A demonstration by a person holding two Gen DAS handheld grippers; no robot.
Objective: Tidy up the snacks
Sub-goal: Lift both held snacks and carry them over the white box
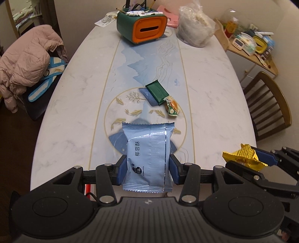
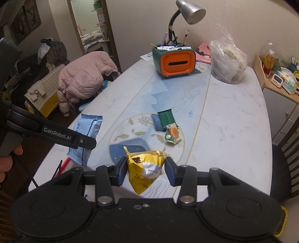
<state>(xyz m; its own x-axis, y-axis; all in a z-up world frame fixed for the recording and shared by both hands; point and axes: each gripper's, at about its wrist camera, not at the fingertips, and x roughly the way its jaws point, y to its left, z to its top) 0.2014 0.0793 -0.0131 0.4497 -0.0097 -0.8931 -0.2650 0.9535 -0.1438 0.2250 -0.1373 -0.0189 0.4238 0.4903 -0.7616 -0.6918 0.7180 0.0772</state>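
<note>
My left gripper (image 1: 147, 169) is shut on a light blue snack packet (image 1: 148, 155) and holds it above the table's near end. The packet also shows in the right wrist view (image 2: 85, 138). My right gripper (image 2: 145, 171) is shut on a yellow snack packet (image 2: 146, 168), which shows at the right of the left wrist view (image 1: 243, 156). A dark green packet (image 1: 158, 91) and a small green-and-orange packet (image 1: 172, 107) lie together in the middle of the table (image 1: 214, 104).
An orange-and-green tissue box organiser (image 1: 142, 26) and a clear plastic bag (image 1: 196, 28) stand at the table's far end. A lamp (image 2: 186, 13) rises behind the organiser. A chair with a pink jacket (image 1: 28, 65) is left; a wooden chair (image 1: 269, 104) is right.
</note>
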